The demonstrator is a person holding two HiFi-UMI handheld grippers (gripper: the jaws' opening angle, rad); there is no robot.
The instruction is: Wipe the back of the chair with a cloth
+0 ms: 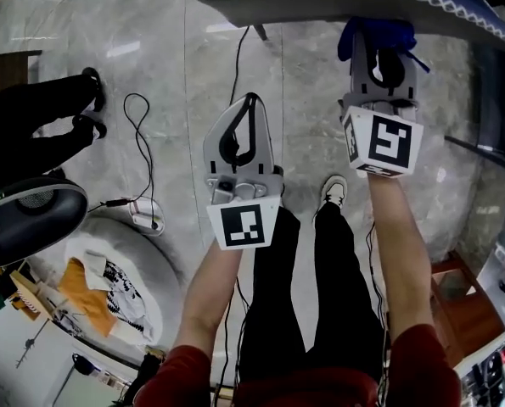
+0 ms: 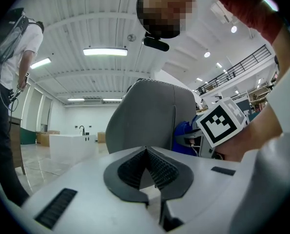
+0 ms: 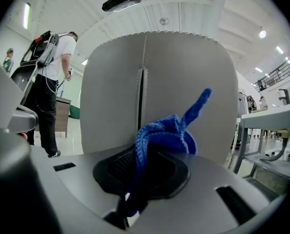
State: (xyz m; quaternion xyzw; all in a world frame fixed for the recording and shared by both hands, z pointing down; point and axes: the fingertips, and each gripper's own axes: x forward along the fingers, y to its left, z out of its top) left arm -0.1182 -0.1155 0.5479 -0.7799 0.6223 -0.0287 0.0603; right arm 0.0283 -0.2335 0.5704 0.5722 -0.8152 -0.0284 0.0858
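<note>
1. Holds a blue cloth in the right gripper, jaws pinched shut on it, with the fabric running down between the ribbed pads.
2. Shows the cloth as deep blue with a looped, knitted texture, bunched into a knot-like wad above the jaws. One narrow tail sticks up and to the right.
3. Faces the chair back close ahead in the right gripper view. Pale grey and smooth, rounded at the top, with a vertical seam down the middle and a fine zigzag edge along the rim.
4. Sets the cloth right in front of that grey surface, just right of the seam. Cannot tell whether fabric and chair touch.
5. In the head view, raises the right gripper to the chair back, with the cloth bunched at the gripper's tip, just below the edge with white zigzag stitching.
6. Carries the left gripper lower and to the left, apart from the chair.
7. In the left gripper view, brings the left gripper to a close: ribbed pads meeting at the tips, a small wedge of gap beneath them, nothing held. Beyond, takes in the chair back and a bit of the cloth just beside its right edge.
8. Stands over a pale marble floor with a black cable looped across it. At the left, catches another person in dark trousers.
</note>
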